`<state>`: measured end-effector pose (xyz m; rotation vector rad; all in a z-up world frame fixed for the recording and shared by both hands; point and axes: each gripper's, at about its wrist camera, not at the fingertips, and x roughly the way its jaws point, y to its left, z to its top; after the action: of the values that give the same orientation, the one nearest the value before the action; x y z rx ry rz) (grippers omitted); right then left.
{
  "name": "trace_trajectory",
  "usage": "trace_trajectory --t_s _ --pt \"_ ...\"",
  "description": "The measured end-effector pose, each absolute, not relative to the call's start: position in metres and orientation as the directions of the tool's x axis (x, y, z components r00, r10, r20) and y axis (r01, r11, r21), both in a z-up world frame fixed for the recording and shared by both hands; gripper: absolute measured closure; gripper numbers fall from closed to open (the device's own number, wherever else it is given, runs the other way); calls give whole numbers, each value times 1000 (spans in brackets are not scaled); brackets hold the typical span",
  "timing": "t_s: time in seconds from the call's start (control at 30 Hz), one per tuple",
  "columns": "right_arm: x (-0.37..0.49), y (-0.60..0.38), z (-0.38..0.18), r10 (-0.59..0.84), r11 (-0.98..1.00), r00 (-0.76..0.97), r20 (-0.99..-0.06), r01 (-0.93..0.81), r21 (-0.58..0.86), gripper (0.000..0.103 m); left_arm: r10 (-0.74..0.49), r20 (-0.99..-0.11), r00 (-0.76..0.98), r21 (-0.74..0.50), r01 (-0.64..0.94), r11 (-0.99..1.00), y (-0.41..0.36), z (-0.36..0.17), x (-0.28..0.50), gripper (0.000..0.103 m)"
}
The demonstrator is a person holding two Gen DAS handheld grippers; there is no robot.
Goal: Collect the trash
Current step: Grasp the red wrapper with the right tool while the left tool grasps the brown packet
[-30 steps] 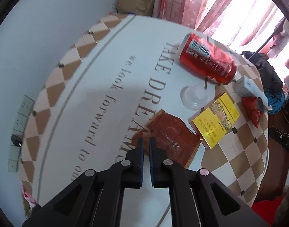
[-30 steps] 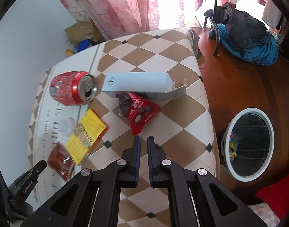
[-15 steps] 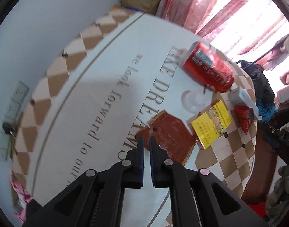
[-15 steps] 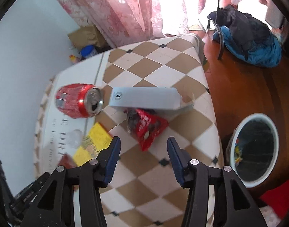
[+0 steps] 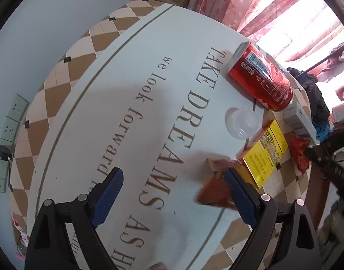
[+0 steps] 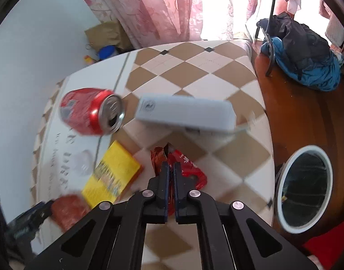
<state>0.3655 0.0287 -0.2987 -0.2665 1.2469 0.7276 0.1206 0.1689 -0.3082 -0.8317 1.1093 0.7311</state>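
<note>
Two grippers work over the worktop (image 5: 131, 72). The left gripper (image 5: 174, 180) has its fingers spread wide beside a brown wrapper (image 5: 214, 193). The right gripper (image 6: 170, 168) has its fingers clamped on a red wrapper (image 6: 190, 171).

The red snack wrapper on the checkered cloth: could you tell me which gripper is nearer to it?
Right. The right gripper has its fingers shut on the red snack wrapper; the left gripper stands open across the table.
</note>
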Motion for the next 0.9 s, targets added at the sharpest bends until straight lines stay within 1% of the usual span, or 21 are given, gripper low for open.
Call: trace_trajectory --t_s 0.17,0.33,0.5,0.57,0.6,0.63,0.67,0.7,0.73,0.77,0.8,0.83,0.9 --pt "329 -19 -286 399 759 119 -909 -599 255 101 80 -939 334 -259 -841 474 161 -294 99 11" --pt "297 -59 -299 389 801 112 -914 -531 276 101 36 -927 373 -320 -840 438 147 -293 84 12" --pt "286 -75 -314 378 847 127 -917 -448 287 101 -43 -914 403 -385 -830 404 141 -314 108 13" --pt "285 -79 -315 385 858 132 -913 -415 302 101 -63 -915 398 -388 -829 403 142 -322 125 14" --pt "285 -79 -315 384 861 136 -913 -409 301 101 -64 -918 392 -382 -829 408 142 -323 129 18" --pt "284 -79 -314 386 863 136 -912 -401 306 101 -55 -928 370 -357 -833 423 142 -326 137 30" --pt "285 -78 -313 388 863 134 -912 -399 309 101 -38 -942 333 -315 -840 442 140 -328 146 35" --pt "285 -78 -312 388 863 135 -912 -400 308 101 -14 -944 330 -298 -836 461 137 -326 150 42" --pt "283 -77 -310 385 863 142 -912 -404 302 101 1 -945 327 -285 -828 483 135 -324 154 74" --pt "282 -76 -307 386 862 145 -911 -408 301 101 26 -957 291 -237 -826 512 132 -321 160 86" --pt "281 -76 -305 389 861 148 -909 -411 301 101 39 -956 291 -228 -819 527 130 -318 162 90" --pt "280 -75 -301 389 858 154 -908 -418 297 101 47 -955 293 -223 -811 540 128 -315 163 100" --pt "278 -74 -296 396 854 159 -905 -427 299 101 88 -954 286 -185 -796 577 123 -306 162 100"
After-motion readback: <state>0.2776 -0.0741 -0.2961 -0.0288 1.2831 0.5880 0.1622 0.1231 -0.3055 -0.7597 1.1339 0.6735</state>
